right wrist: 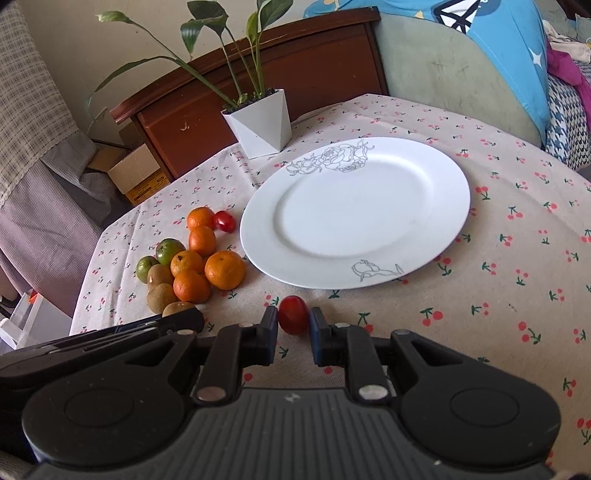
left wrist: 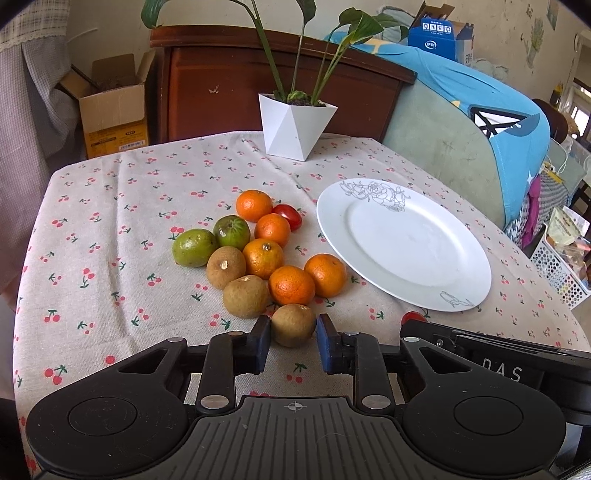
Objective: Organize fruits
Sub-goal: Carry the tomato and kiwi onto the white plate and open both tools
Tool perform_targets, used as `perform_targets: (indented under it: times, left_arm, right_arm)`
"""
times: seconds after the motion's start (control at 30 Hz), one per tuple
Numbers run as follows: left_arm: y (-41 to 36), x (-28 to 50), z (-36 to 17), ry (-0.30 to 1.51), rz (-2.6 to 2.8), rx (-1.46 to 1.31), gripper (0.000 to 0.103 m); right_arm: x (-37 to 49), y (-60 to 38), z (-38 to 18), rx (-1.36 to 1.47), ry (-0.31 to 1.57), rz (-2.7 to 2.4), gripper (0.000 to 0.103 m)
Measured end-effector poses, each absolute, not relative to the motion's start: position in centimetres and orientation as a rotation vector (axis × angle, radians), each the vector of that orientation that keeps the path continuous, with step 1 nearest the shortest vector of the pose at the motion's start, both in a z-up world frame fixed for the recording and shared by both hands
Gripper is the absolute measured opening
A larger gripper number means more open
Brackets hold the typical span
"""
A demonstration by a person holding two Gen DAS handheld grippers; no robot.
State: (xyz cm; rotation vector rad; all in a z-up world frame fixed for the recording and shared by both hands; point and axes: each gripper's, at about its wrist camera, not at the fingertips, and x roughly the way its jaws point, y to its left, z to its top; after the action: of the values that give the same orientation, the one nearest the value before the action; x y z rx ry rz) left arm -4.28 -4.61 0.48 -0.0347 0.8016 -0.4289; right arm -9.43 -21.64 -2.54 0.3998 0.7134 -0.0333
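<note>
On the tabletop (right wrist: 498,236) before the empty plate (right wrist: 354,210), the right claw (right wrist: 293,323) brackets a red tomato (right wrist: 293,314), the left claw (left wrist: 293,332) a brown fruit (left wrist: 293,325); jaws apart, perhaps just touching. Squeezing off-centre could send either rolling.

Your bench (left wrist: 110,206) wears a pale cloth printed with small red cherries. At its far edge stands a white faceted pot (left wrist: 295,127), upright, with long green leaves (left wrist: 354,22) rising from dark soil. Behind it you have a dark wooden cabinet (left wrist: 221,92). Left of that, on the floor, an open cardboard box (left wrist: 114,107). To your right, a grey-green sofa back (left wrist: 443,147) draped in a blue cloth (left wrist: 480,88); a white perforated basket (left wrist: 557,266) lower down beside it
</note>
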Motion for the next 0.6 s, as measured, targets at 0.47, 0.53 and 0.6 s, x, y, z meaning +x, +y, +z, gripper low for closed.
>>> perform_targets:
  times: [0.47, 0.53, 0.6]
  left_arm:
    - [-6.4, -4.1, 2.6, 0.742, -0.506, -0.065, 0.024]
    - [-7.1, -3.7, 2.6, 0.742, -0.519, -0.074, 0.024]
    - [-7.7, -3.3, 2.6, 0.739, -0.529, -0.076, 0.024]
  right_arm:
    - [-10.0, -23.5, -0.3, 0.465, 0.593, -0.077, 0.018]
    - [-9.9, -24.1, -0.4, 0.478, 0.585, -0.104, 0.018]
    - [-9.8, -24.7, -0.7, 0.495, 0.586, -0.132, 0.018]
